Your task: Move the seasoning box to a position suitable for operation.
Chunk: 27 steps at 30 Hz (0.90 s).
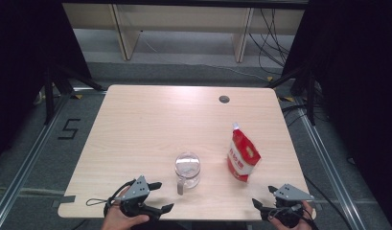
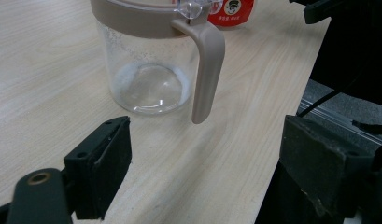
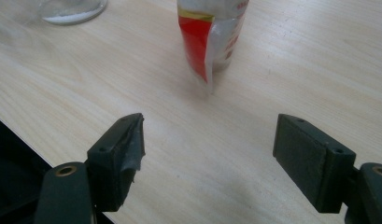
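A clear glass jar (image 1: 187,167) with a beige lid rim and a beige handle (image 2: 206,65) stands near the table's front edge; a thin white residue lies in its bottom (image 2: 146,88). To its right a red and white pouch (image 1: 242,154) with a spout stands upright, and it appears again as the pouch (image 3: 212,32) ahead of the right jaws. My left gripper (image 1: 161,196) is open at the front left, just short of the jar's handle. My right gripper (image 1: 264,196) is open at the front right, a little in front of the pouch. Nothing is between either pair of jaws.
The light wooden table (image 1: 150,120) has a round cable hole (image 1: 224,99) near its far edge. Dark curtains and stand legs flank both sides. Cables trail on the floor at the back right (image 1: 272,52). The table's front edge lies right by both grippers.
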Available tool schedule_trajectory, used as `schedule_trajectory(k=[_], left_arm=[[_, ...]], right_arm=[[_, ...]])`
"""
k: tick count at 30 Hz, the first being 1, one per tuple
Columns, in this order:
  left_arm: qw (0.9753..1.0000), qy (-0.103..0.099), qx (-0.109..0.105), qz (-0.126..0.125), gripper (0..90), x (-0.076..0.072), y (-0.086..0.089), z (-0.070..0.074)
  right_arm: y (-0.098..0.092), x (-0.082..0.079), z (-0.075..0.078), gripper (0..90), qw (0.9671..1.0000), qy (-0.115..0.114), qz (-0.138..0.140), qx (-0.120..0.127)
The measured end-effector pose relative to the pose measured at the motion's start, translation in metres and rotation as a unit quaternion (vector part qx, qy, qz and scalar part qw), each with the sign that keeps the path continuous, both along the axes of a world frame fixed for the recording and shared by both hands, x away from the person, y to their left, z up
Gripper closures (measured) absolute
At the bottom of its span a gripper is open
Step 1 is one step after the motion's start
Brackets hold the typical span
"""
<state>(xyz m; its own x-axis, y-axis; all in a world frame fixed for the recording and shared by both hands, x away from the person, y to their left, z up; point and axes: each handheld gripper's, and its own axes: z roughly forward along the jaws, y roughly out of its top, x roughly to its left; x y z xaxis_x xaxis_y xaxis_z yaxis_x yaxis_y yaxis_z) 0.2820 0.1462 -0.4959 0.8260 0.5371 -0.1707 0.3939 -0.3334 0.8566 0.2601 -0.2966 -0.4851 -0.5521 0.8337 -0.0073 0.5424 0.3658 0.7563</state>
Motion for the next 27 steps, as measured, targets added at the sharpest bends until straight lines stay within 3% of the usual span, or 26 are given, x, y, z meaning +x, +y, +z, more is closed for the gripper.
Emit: schedule_trajectory(k=[5,6,7,8,14,15,19,21,22,23,27], left_arm=[[1.0,0.003,-0.002,0.003,17.9,0.0,0.0,-0.001],[0.9999,-0.002,0.011,0.001,18.1,0.001,0.002,0.0],[0.9999,-0.002,0.011,0.001,18.1,0.001,0.002,0.0],[1.0,0.003,-0.005,0.006,18.2,-0.001,0.0,0.0],[0.9997,0.007,-0.016,0.019,18.5,-0.001,0.001,0.001],[0.9997,0.007,-0.016,0.019,18.8,-0.001,0.001,0.001],[0.9997,0.001,-0.013,0.019,22.1,-0.001,0.001,0.004],[0.9995,0.001,-0.022,0.021,22.7,-0.001,-0.001,0.004],[0.9995,-0.002,-0.021,0.024,23.3,-0.002,-0.003,0.005],[0.9995,-0.002,-0.021,0.024,23.6,-0.002,-0.003,0.005],[0.9993,-0.005,-0.029,0.025,26.6,-0.005,-0.011,0.006]], right_arm=[[0.0,0.0,0.001,25.9,0.9999,0.009,0.003,0.006],[0.001,0.0,0.0,25.9,0.9999,0.011,0.002,0.01],[0.001,0.0,0.0,25.9,0.9999,0.011,0.002,0.01],[0.0,0.0,0.001,25.9,0.9999,0.009,0.004,0.007],[-0.001,0.001,0.001,25.9,0.9999,0.001,0.008,0.008],[0.001,-0.002,0.001,25.8,0.9998,0.012,-0.008,0.017],[0.0,0.001,0.001,25.4,1.0,-0.004,0.002,0.008],[0.0,0.001,0.002,25.3,1.0,-0.004,0.002,0.007],[0.002,-0.002,0.002,25.3,0.9998,0.01,-0.009,0.013],[0.001,0.0,0.002,25.3,1.0,-0.006,-0.002,0.005],[0.0,0.002,0.001,25.3,0.9999,-0.01,0.004,0.003]])
